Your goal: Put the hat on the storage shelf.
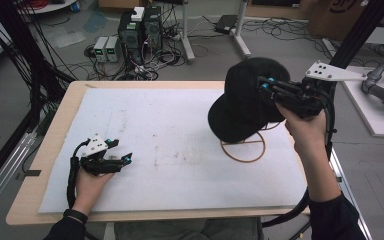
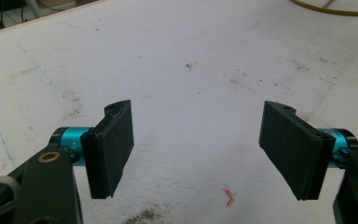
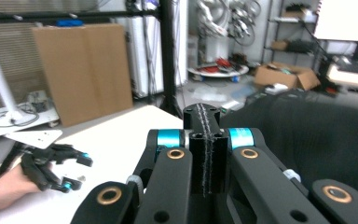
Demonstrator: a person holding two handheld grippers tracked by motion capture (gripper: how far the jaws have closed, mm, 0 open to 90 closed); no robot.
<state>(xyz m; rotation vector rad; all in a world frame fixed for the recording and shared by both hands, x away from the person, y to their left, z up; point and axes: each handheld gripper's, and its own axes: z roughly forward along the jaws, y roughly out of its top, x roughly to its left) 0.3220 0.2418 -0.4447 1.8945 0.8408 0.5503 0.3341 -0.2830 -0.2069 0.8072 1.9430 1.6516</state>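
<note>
We see the left hand-held gripper (image 1: 111,156) low on the white counter (image 1: 180,150), jaws wide apart and holding nothing. The right hand-held gripper (image 1: 266,86) pinches the black cap (image 1: 242,102) above a wire stand (image 1: 243,146). No writing we can read.

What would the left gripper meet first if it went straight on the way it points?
Probably the white mat: the open left gripper looks forward and down at bare mat. The wire ring lies farther on, off to one side.
</note>
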